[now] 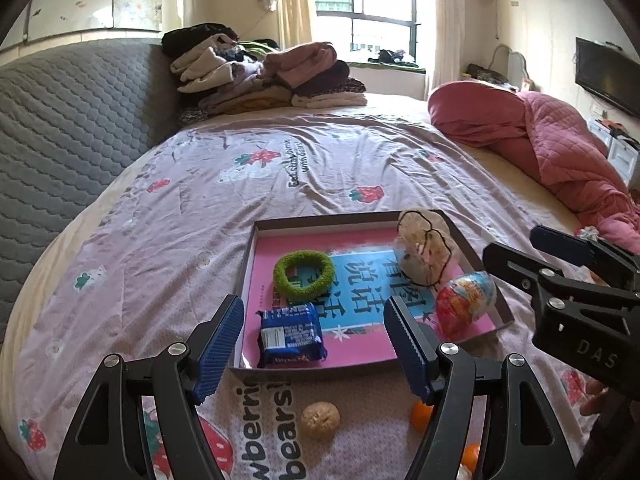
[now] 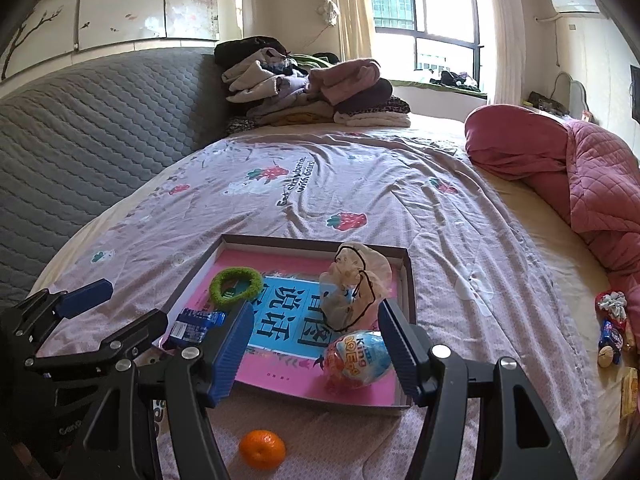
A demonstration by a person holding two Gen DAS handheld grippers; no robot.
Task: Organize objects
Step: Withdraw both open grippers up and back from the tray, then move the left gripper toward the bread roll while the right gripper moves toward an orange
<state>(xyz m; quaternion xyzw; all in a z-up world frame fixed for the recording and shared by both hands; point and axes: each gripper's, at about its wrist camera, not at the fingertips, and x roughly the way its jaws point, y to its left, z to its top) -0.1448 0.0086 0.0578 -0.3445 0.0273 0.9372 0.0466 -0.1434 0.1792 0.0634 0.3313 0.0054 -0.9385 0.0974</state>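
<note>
Left wrist view shows the left gripper [image 1: 314, 344] with its jaws wide apart and nothing between the pads, above the near edge of a shallow box [image 1: 460, 236] that lies on the bed sheet [image 1: 240, 200]. Inside the box lie a blue biscuit pack [image 1: 291, 334] in the near left corner, a green hair ring [image 1: 304, 276] behind it, a clear bag [image 1: 424, 252] tied with black string at the far right, and a toy egg [image 1: 466, 304] in the near right corner. A walnut [image 1: 320, 419] and an orange [image 1: 422, 415] lie on the sheet in front of the box. In the right wrist view, the right gripper [image 2: 312, 354] is also open and empty, its pads on both sides of the egg but not touching it. Another orange [image 2: 262, 449] lies on the sheet near the box. Some small wrapped things [image 2: 611, 326] lie far right beside a pink quilt [image 2: 592, 176].
</note>
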